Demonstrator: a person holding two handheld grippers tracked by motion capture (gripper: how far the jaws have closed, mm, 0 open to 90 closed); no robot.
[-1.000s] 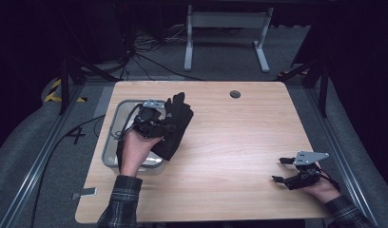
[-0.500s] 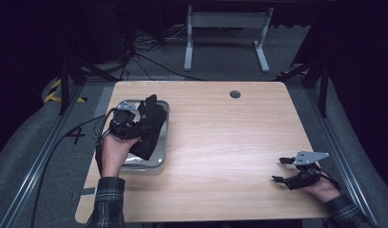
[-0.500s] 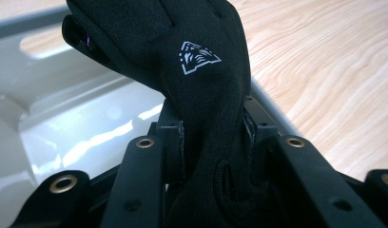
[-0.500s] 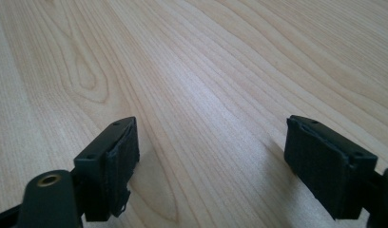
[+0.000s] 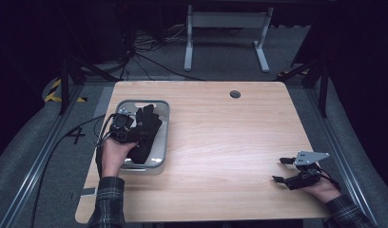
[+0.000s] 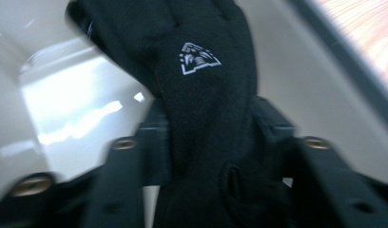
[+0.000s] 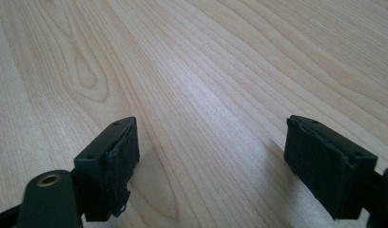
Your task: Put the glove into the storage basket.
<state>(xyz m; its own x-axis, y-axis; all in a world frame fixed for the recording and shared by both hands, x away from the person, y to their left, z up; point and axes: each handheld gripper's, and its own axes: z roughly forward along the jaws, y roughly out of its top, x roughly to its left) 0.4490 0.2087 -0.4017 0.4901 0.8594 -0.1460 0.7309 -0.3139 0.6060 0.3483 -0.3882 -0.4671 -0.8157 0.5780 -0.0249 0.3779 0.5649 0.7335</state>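
Now black glove (image 6: 201, 85) clamped between left gripper (image 6: 206, 142) jaws, over tray (image 5: 160, 142)

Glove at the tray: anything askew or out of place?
Nothing stands out. The glove is clamped in the left hand-held gripper over the tray; the right hand-held gripper is open and empty over the table.

In the left gripper view the whole picture is smeared by motion blur. The black glove (image 6: 206, 95) runs off both the top and bottom edges, so its fingertips and cuff are cut away, and it covers the inner faces of the left tool (image 6: 208, 156). In the high view the glove (image 5: 145, 133) hides much of the tray (image 5: 163, 142) floor, and the right tool (image 5: 283, 171) is too small to make out in detail.
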